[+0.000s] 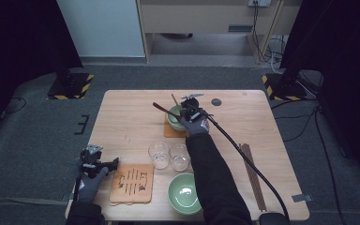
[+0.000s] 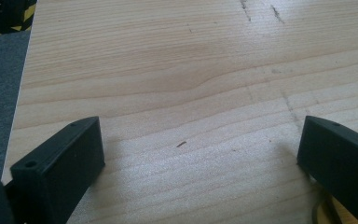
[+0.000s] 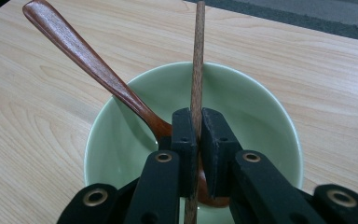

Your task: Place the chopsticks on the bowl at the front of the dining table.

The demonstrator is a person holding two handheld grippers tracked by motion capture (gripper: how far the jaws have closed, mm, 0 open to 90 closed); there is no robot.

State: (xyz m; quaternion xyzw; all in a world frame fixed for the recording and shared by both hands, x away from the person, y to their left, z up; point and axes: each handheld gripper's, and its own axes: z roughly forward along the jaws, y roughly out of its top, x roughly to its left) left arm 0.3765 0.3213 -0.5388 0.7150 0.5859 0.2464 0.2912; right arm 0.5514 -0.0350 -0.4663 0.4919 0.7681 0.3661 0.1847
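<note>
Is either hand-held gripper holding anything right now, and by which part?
The right hand-held gripper pinches a wooden chopstick along its shaft, over the far green bowl. The left hand-held gripper stands open, holding nothing.

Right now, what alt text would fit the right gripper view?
The right gripper is shut on a brown chopstick over a green bowl. A wooden spoon rests in the bowl, its handle leaning out over the rim at upper left. The bowl sits on a wooden table.

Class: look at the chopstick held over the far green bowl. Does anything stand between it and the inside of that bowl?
The right gripper holds the chopstick over the bowl. A wooden spoon leans inside on the left; the rest is free.
</note>
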